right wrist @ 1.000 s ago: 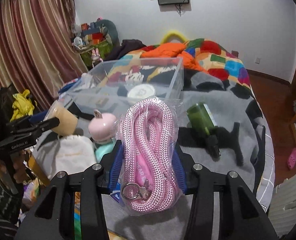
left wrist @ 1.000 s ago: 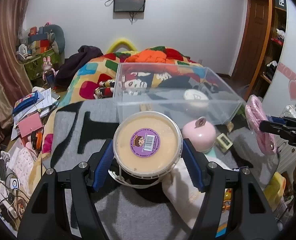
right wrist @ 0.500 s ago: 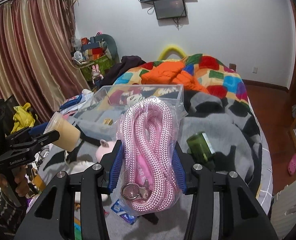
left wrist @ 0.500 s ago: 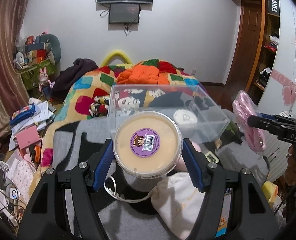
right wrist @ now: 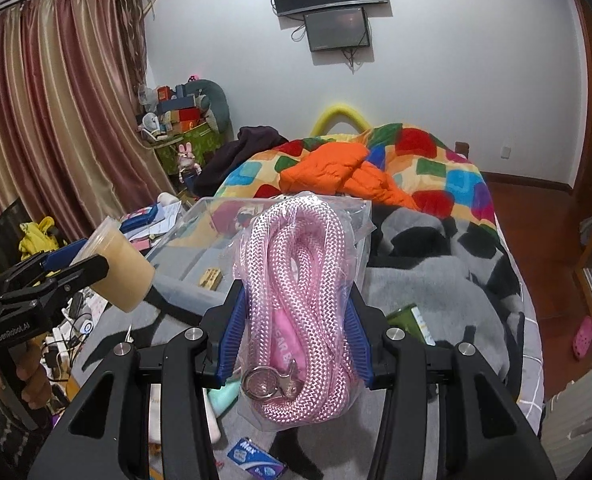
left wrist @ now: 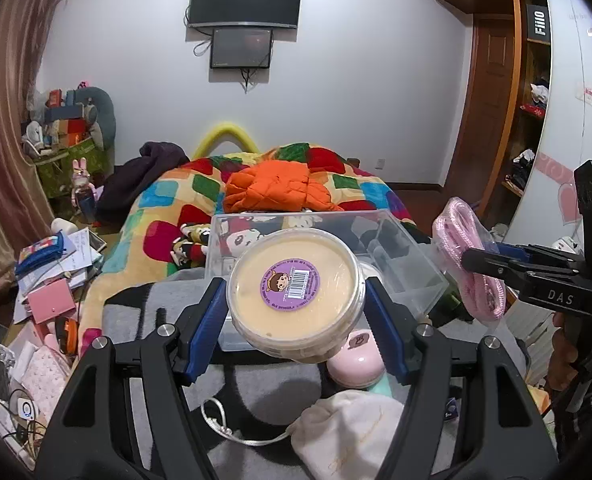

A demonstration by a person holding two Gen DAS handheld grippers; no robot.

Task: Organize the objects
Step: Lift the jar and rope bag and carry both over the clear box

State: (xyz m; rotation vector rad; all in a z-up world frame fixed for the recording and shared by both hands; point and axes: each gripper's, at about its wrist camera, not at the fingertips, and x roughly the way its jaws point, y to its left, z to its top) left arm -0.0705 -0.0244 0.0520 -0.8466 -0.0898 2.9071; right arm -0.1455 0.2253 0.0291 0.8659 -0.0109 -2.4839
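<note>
white wall (left wrist: 356, 92), mounted screens (left wrist: 245, 0), striped curtains (right wrist: 56, 112), wooden wardrobe (left wrist: 492, 80)

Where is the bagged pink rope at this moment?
The bagged pink rope is clamped in the right tongs, centre of the right wrist view, held above the grey blanket in front of the clear bin.

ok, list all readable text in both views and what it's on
"Fiilo": black sign on the shelf.
"DAS": right claw body.
"GenRobot.AI": left claw body.
"Max": blue packet.
Tub sticker, barcode digits: too small.
Rope pack's pink label: partly hidden, unreadable.
</note>
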